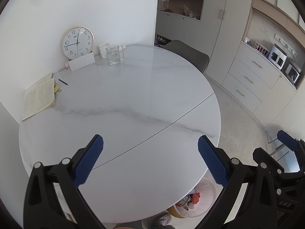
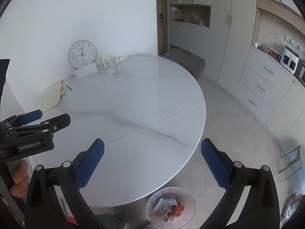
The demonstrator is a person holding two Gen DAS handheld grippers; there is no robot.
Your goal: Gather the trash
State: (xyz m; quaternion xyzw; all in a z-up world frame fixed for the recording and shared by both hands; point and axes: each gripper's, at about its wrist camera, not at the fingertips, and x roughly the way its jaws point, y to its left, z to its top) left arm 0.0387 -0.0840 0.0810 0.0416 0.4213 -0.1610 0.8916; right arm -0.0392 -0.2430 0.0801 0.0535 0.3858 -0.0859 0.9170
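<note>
1. Left wrist view: we see the left hand-held gripper [image 1: 150, 160] with its blue pads spread wide and nothing between them, held above the near part of the round white desk [image 1: 133, 99].
2. Right wrist view: we see the right hand-held gripper [image 2: 152, 164] likewise spread wide and empty, over the near right edge of the desk [image 2: 144, 103]; the left hand-held gripper [image 2: 38, 120] appears at the left edge, gripped below by a hand [image 2: 19, 179].
3. The trash sits in a white slotted bin [image 2: 188, 215] on the floor, just beyond the near rim of the desk. In it we make out a blue face mask [image 2: 164, 202] and red wrappers [image 2: 178, 210]. In the left wrist view the bin [image 1: 205, 196] is partly hidden under the desk edge.
4. At the far side of the desk, a round clock [image 1: 77, 42] leans against the wall with a white card [image 1: 81, 63] propped in front of it.
5. Just right of the clock stand a white cup [image 1: 103, 50] and a glass jug [image 1: 114, 54] holding a little water.
6. On the far left of the desk lie an open notebook [image 1: 39, 97] and a pen [image 1: 63, 81], near each other but apart.
7. A grey chair [image 1: 190, 54] stands behind the desk; cabinets with drawers [image 1: 249, 78] line the right wall.
</note>
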